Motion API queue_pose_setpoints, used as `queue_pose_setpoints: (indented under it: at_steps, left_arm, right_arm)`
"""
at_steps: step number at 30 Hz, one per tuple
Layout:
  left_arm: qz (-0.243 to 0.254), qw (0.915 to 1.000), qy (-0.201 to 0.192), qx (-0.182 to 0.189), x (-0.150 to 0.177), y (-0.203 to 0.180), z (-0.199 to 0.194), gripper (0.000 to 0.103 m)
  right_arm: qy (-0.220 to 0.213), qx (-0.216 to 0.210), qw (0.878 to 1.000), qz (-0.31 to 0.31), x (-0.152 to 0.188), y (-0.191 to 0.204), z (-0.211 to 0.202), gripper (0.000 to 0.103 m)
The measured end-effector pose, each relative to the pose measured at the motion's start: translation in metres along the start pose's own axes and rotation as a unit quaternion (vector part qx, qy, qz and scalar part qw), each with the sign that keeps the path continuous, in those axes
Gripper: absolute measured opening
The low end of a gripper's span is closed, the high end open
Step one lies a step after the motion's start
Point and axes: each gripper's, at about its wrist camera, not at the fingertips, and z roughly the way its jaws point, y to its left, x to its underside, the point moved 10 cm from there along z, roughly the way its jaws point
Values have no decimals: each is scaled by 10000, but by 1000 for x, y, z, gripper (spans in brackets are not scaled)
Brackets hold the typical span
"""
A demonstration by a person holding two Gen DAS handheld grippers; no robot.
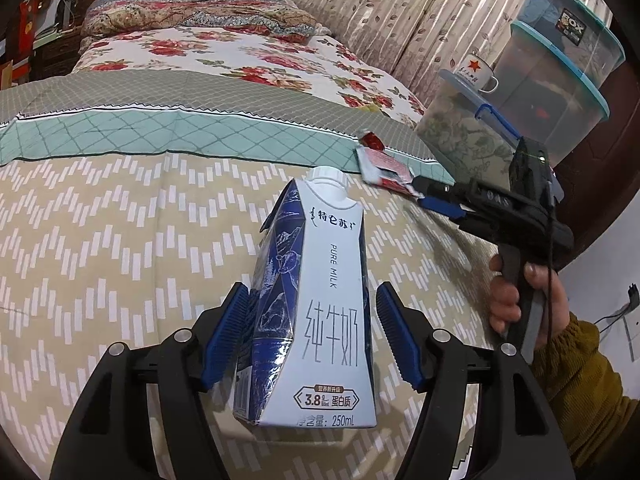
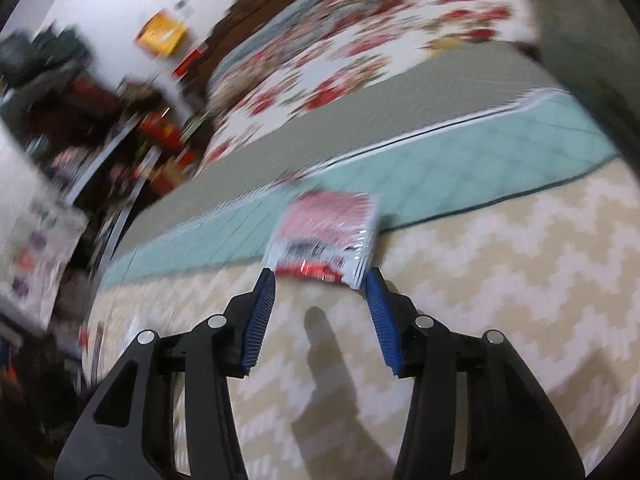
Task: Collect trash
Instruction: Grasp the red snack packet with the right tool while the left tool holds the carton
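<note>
While the milk carton (image 1: 316, 300) lies on the bedspread (image 1: 120, 240) between the spread pads of the left gripper (image 1: 312, 332), gaps show on both sides, so nothing is clamped. At 2 o'clock, the right gripper (image 2: 320, 280) stands with jaws apart at the near edge of the snack wrapper (image 2: 328, 236). The step in hand appears to be pickup of both items; next, advance, then close. The right wrist view is motion-blurred, so pad contact with the wrapper is unclear.

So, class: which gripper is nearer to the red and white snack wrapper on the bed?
Right. The right gripper has its open fingertips at the snack wrapper's near edge. The left gripper sits farther back, its open fingers either side of the milk carton.
</note>
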Motion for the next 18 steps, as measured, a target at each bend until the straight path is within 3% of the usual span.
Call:
queue_pose_setpoints:
  at_steps: [3, 8, 14, 15, 18]
  left_arm:
    - [6, 10000, 0, -7, 0, 0, 0, 63]
    - [2, 10000, -4, -1, 0, 0, 0, 63]
    - [4, 10000, -3, -2, 0, 0, 0, 63]
    - [4, 10000, -5, -4, 0, 0, 0, 63]
    - [15, 10000, -3, -10, 0, -2, 1, 64]
  right_arm:
    - [-140, 134, 9996, -199, -1, 7, -4, 50]
    - [-575, 601, 9965, -19, -23, -12, -14, 52]
    - [-160, 665, 9977, 27, -41, -28, 17, 62]
    - [-135, 618, 9980, -54, -41, -22, 19, 67]
    - [34, 481, 9982, -358, -35, -7, 28, 67]
